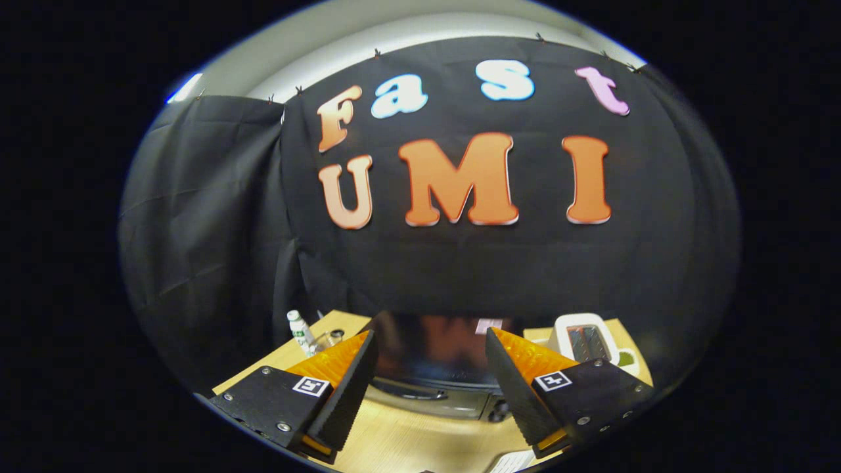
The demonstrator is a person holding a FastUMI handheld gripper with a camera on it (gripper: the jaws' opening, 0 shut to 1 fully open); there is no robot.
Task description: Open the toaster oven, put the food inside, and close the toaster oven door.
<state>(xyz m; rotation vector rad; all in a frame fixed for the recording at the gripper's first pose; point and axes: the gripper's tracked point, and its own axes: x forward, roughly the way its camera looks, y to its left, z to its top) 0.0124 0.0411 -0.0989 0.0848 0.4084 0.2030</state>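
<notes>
Fingers [430,387] wide apart (nothing btwn them), toaster oven [433,368] just ahead, door closed.

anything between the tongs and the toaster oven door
No. In the gripper view the open tongs hang over bare wooden table, and the toaster oven sits just ahead with its door shut, nothing in between.

One toaster oven [437,368] stood on the surface [407,440], one white bottle [299,330] and one small jar [334,337] beside it, one white toaster [583,341] beyond. One tool [430,387] showed two spread fingers [345,384], gripping nothing.
</notes>
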